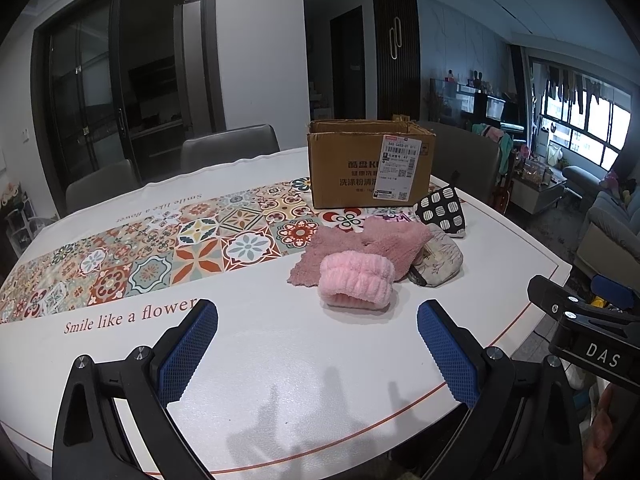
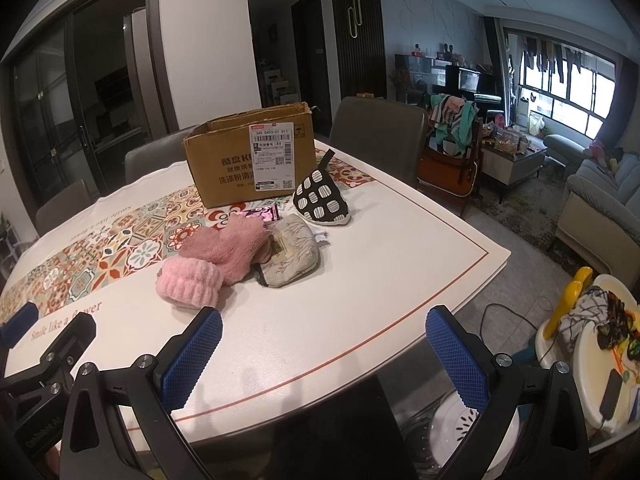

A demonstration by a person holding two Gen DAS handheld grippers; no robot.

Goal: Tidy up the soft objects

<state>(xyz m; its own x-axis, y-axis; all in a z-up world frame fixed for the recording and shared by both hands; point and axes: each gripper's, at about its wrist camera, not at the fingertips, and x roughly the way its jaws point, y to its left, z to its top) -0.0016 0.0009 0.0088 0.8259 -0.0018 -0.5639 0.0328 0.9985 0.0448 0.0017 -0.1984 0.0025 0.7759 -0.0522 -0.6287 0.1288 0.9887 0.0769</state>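
While both spread, empty, the left hand-held gripper (image 1: 317, 354) sits nearer, the pink headband (image 1: 355, 283) straight ahead, crosswise, than the right hand-held gripper (image 2: 324, 360).

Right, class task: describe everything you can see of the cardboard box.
The box is brown corrugated cardboard, upright, its top open with ragged flaps. A white shipping label with barcodes and dark printed Chinese characters mark its front. It stands on the patterned runner at the table's far side, behind the soft things; nothing visibly touches its sides. Its inside is hidden.

pink headband (image 1: 355, 285) before dusty-pink towel (image 1: 372, 246), perhaps two pouches (image 1: 438, 258) beside, cardboard box (image 1: 370, 162) behind
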